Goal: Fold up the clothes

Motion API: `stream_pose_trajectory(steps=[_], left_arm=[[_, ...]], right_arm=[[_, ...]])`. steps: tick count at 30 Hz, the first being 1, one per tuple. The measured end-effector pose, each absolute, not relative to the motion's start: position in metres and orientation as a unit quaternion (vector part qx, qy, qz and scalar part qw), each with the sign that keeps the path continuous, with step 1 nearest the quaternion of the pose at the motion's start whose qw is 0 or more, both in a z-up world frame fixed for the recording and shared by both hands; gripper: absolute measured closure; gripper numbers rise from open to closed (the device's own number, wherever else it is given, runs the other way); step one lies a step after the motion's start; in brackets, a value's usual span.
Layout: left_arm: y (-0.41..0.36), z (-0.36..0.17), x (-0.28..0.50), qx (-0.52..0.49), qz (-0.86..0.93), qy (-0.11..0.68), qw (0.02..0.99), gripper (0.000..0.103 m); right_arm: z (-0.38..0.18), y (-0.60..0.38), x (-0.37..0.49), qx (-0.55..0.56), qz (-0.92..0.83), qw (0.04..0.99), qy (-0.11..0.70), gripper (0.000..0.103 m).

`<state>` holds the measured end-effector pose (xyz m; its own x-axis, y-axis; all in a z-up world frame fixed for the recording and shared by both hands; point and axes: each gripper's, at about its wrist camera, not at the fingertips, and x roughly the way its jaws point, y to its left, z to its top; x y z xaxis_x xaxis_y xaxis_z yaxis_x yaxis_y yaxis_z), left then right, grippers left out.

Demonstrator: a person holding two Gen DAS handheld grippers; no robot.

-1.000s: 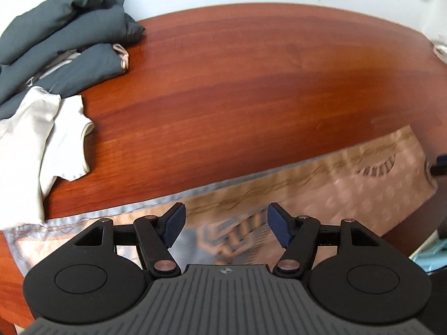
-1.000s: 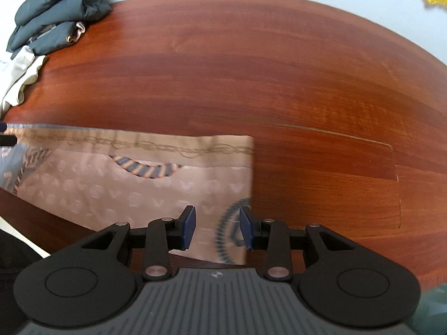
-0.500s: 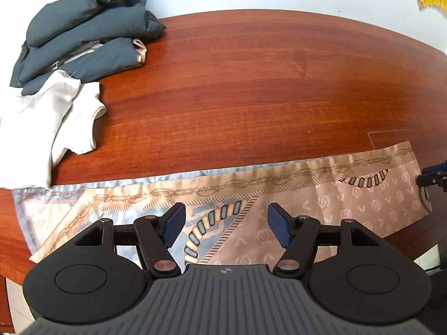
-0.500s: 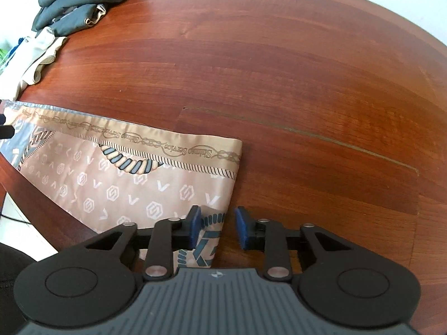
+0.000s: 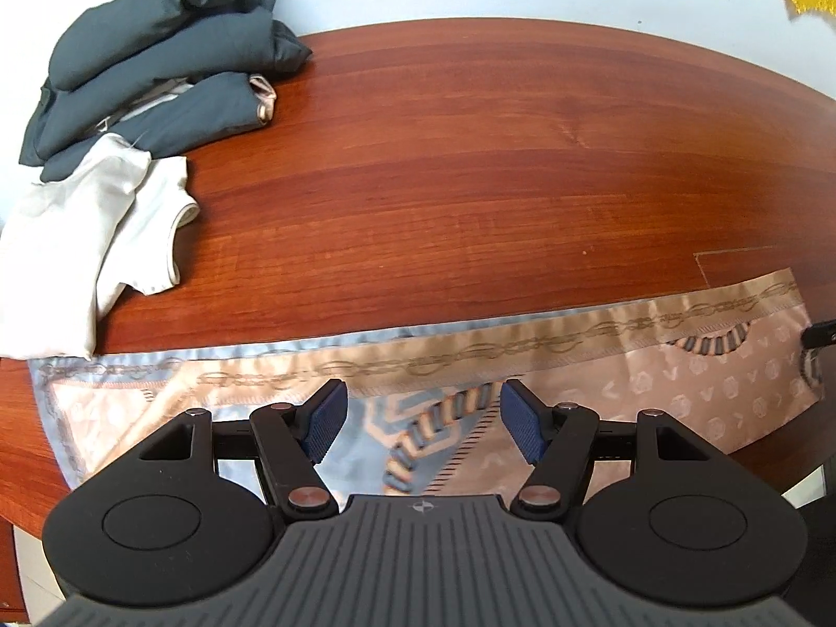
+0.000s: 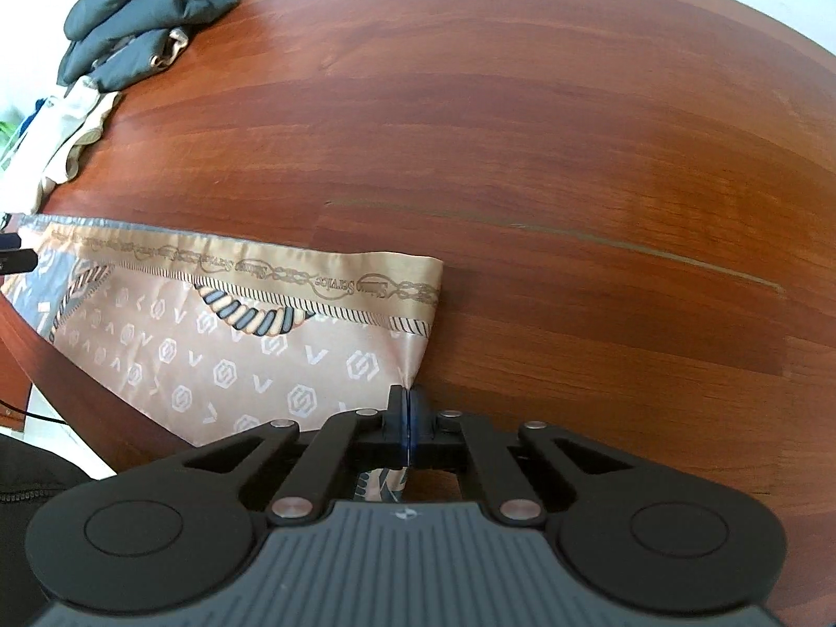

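The wooden table (image 5: 470,157) held a scarf (image 6: 261,355); only the left view showed its far end. Right gripper (image 6: 406,407) pinched its corner; left gripper (image 5: 418,418) hung spread above.

One patterned scarf (image 5: 653,360), one white garment (image 5: 89,240), one pile of dark grey clothes (image 5: 157,68), one wooden table (image 5: 470,167)

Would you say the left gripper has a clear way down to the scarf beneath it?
Probably yes: the left gripper hangs open directly above the scarf, and nothing lies between them.
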<state>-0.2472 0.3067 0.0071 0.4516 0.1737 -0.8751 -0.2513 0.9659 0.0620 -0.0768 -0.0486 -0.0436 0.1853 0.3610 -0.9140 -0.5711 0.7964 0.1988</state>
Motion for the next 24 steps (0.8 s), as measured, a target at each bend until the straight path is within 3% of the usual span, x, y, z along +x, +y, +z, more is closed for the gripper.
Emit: stream_pose_trajectory(steps=[24], left_arm=[[0.111, -0.008, -0.189, -0.089, 0.181, 0.505, 0.839, 0.036]], right_arm=[[-0.016, -0.379, 0.059, -0.177, 0.165, 0.786, 0.569, 0.102]])
